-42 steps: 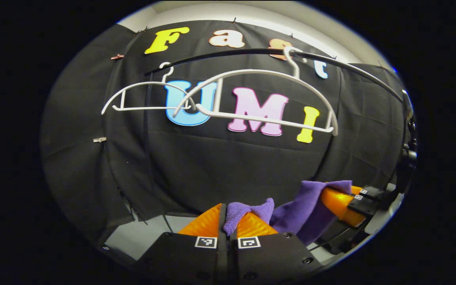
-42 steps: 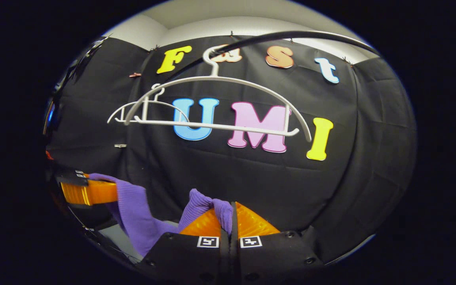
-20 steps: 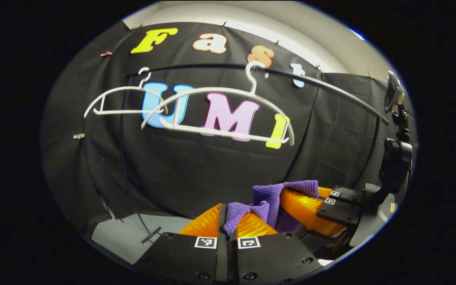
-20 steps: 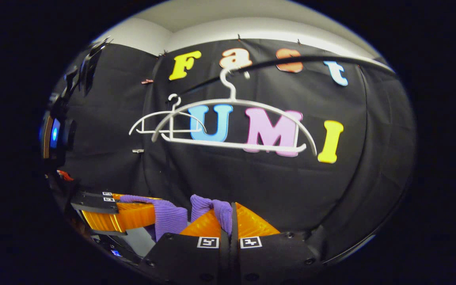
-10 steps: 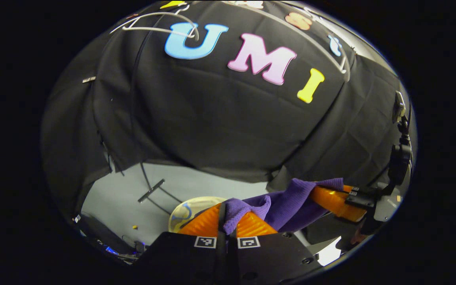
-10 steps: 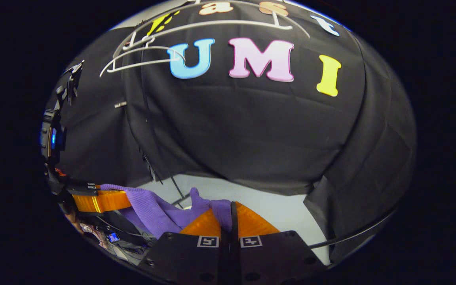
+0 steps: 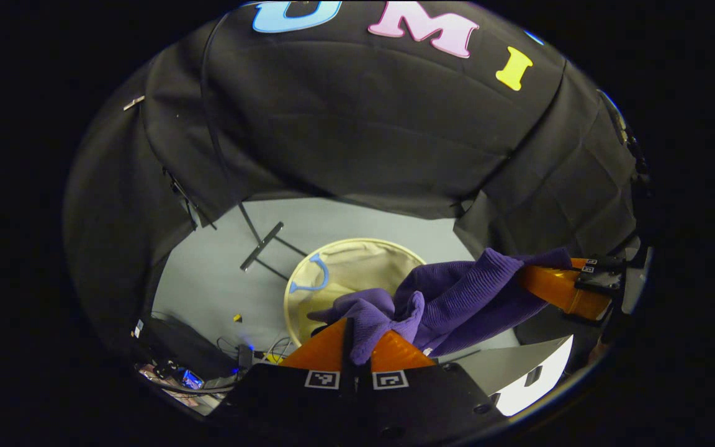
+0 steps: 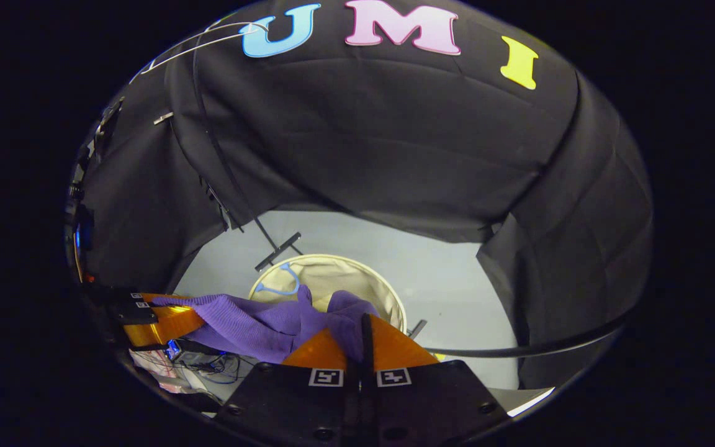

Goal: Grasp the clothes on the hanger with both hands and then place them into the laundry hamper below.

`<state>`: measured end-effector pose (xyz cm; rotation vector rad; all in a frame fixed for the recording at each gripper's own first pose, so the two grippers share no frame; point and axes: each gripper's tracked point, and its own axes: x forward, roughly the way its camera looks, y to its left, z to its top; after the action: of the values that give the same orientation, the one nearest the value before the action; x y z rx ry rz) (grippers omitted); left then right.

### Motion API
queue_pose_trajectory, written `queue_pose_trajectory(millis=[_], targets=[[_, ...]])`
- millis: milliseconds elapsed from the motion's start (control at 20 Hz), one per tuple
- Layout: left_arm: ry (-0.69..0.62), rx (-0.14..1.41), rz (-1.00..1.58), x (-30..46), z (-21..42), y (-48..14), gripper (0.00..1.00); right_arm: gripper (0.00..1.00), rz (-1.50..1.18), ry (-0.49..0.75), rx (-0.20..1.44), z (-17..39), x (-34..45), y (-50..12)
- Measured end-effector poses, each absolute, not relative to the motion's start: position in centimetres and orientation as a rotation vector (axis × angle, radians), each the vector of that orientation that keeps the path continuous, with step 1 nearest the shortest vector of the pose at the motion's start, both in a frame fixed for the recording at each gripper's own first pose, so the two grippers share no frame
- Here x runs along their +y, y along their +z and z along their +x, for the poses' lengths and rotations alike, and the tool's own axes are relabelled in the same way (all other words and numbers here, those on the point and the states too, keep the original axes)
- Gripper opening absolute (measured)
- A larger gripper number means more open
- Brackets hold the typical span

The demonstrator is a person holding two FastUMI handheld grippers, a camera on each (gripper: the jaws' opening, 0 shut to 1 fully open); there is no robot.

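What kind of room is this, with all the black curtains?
Probably a small recording booth, not a real laundry room. Black cloth hangs as walls around a bare grey floor, a laundry hamper stands below, and two grippers hold a purple garment over it.

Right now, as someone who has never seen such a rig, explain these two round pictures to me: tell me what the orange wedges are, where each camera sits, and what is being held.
Each picture comes from a fisheye camera riding on a hand-held two-finger gripper, looking along its own orange fingers.

In the left gripper view, the left gripper is at the bottom, clamped on a purple knitted garment. In the right gripper view, the right gripper pinches the same garment, so it stretches between them.

Below, on the grey floor, stands a round cream laundry hamper. The garment hangs above it, not yet released.
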<state>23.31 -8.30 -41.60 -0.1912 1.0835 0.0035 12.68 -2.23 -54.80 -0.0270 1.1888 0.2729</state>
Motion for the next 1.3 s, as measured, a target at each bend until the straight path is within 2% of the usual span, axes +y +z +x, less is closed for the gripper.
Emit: queue_pose_trajectory(millis=[150, 250, 300, 400, 450, 650, 1300], targets=[[0.044, 1.135, -0.194, -7.6, 22.9, -43.0, 0.05, 0.05, -0.038, 0.248, 1.24, 11.9, -2.9, -56.2], [0.049, 1.171, -0.19, -7.1, 22.3, -44.0, 0.09, 0.1, 0.0, 0.251, 1.244, 11.8, -2.4, -55.8], [0.031, 1.168, -0.187, -7.2, 22.5, -44.5, 0.07, 0.4, 0.008, 0.263, 1.242, 11.7, -2.1, -56.1], [0.028, 1.158, -0.157, -6.5, 22.6, -44.3, 0.68, 1.0, -0.009, 0.274, 1.237, 11.6, -2.0, -56.0], [0.032, 1.151, -0.144, -6.5, 22.6, -44.8, 0.99, 0.95, -0.025, 0.269, 1.237, 11.3, -2.3, -55.9], [0.039, 1.129, -0.148, -6.4, 22.4, -44.1, 0.94, 0.95, -0.055, 0.267, 1.243, 10.7, -2.3, -55.8], [-0.035, 1.055, -0.153, -7.0, 19.2, -39.8, 0.94, 0.96, -0.049, 0.193, 1.128, 8.7, -0.4, -48.9]])
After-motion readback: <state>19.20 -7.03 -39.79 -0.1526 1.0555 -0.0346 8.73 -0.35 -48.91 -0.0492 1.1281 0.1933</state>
